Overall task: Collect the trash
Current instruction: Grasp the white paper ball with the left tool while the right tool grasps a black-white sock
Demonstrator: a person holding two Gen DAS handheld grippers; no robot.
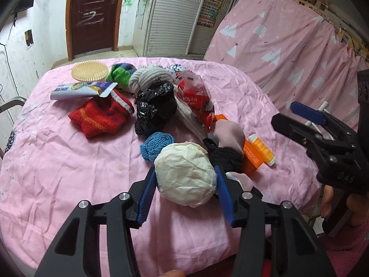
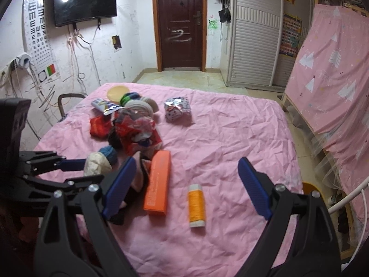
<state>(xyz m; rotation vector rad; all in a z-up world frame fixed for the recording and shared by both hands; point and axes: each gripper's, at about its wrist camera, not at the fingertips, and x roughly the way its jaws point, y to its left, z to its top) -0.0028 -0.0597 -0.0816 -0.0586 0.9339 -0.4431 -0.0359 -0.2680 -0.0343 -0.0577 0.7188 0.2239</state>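
Left hand-held gripper (image 1: 185,184) clamps the crumpled white paper ball (image 1: 185,175); right hand-held gripper (image 2: 186,189) gapes empty. Black plastic bag (image 1: 154,108) and red wrapper (image 1: 194,97) remain uncollected.

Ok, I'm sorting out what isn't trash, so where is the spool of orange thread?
The spool of orange thread lies on the pink sheet near its front edge, just right of the orange box, between the right tongs' open fingers.

A small room with scuffed white walls (image 2: 138,37). A dark brown door (image 2: 181,23) stands at the far end, a black television (image 2: 84,0) and an eye chart (image 2: 38,34) to its left, a white louvred wardrobe (image 2: 253,37) to its right. Pale floor tiles (image 2: 184,78). Pink tree-print fabric (image 2: 334,69) hangs at right.
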